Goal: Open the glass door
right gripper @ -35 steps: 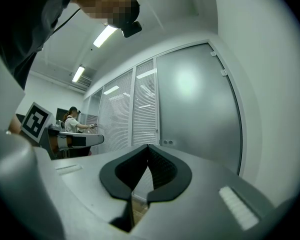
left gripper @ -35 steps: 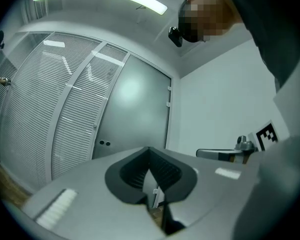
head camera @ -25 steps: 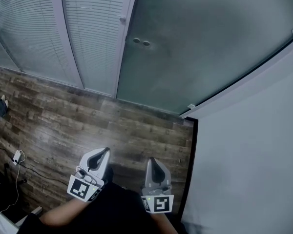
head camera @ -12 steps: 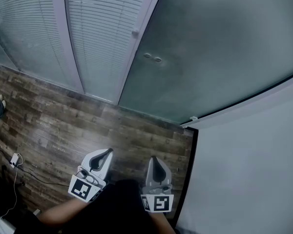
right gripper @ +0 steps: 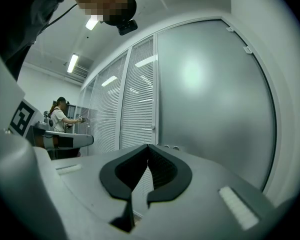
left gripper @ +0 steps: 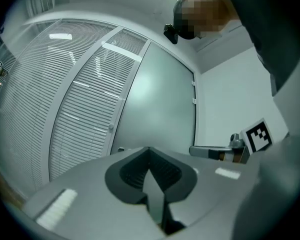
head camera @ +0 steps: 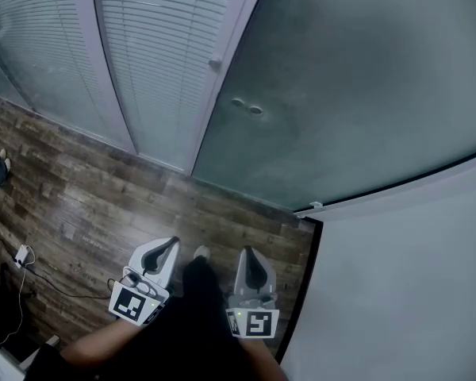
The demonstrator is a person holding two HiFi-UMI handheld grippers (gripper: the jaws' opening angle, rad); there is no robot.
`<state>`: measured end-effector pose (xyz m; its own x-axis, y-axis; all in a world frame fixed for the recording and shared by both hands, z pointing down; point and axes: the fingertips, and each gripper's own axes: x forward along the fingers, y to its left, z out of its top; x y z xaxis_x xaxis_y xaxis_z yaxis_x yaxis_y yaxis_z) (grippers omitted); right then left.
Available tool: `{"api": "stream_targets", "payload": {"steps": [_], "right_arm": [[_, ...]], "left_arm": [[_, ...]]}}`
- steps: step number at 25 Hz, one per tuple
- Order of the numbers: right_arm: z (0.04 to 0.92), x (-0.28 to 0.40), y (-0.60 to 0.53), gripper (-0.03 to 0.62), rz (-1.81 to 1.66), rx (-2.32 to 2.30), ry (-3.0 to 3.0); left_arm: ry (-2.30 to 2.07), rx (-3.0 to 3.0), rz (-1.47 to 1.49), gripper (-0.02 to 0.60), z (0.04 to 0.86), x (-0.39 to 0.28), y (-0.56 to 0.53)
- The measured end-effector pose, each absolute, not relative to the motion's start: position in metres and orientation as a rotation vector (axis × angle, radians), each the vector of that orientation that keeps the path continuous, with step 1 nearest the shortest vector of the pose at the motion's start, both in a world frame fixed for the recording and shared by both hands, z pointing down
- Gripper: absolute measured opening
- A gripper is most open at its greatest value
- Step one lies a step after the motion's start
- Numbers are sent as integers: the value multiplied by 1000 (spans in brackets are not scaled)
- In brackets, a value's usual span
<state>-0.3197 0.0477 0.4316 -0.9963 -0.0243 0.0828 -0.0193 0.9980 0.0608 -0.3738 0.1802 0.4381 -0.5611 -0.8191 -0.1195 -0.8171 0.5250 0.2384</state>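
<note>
The frosted grey glass door (head camera: 357, 86) has come nearer, a shoe (head camera: 200, 253) stepping between the left gripper (head camera: 168, 247) and right gripper (head camera: 245, 254), whose fingers are pressed together on nothing, so they could skid off its small round knobs (head camera: 247, 106).

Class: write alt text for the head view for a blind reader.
A person holds two shut tools, left tool and right tool, above a wooden floor, facing a frosted glass door. Blinds stand left of it, a white wall right.
</note>
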Motion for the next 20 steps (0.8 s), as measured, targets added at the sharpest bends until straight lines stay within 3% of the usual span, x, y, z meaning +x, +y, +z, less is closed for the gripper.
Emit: {"api": "stream_targets", "payload": {"steps": [20], "right_arm": [[457, -477, -58, 48, -25, -106, -3054]], "left_arm": [[-2880, 1241, -358, 0, 416, -437, 104]]}}
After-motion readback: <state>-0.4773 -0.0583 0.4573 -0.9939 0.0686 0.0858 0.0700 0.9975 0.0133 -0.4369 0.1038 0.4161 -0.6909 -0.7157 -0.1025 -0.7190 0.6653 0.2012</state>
